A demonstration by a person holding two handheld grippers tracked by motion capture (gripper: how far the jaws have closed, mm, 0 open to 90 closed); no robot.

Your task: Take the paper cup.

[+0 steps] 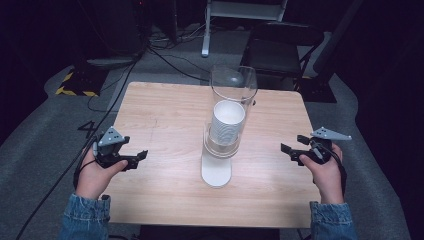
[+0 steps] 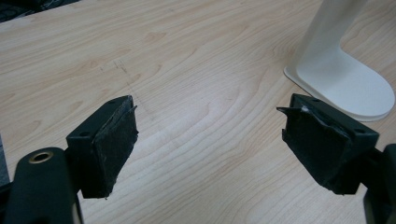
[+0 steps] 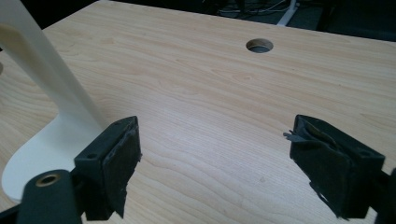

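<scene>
Light wooden surface (image 1: 165, 115) in a dark room, grey floor, cables behind. The cup dispenser (image 1: 223, 131) stands mid-surface between the left hand-held gripper (image 1: 141, 155) and right hand-held gripper (image 1: 293, 145), well apart from each. Both have jaws wide, holding nothing.

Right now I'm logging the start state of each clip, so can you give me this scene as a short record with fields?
Surface: wooden table
Centre item: cup dispenser, white base, clear tube
Contents: stack of white cups inside the tube
Left claw: open, nothing between its jaws, left of the dispenser
Right claw: open, nothing between its jaws, right of the dispenser
Contact: neither claw touches the dispenser
</scene>
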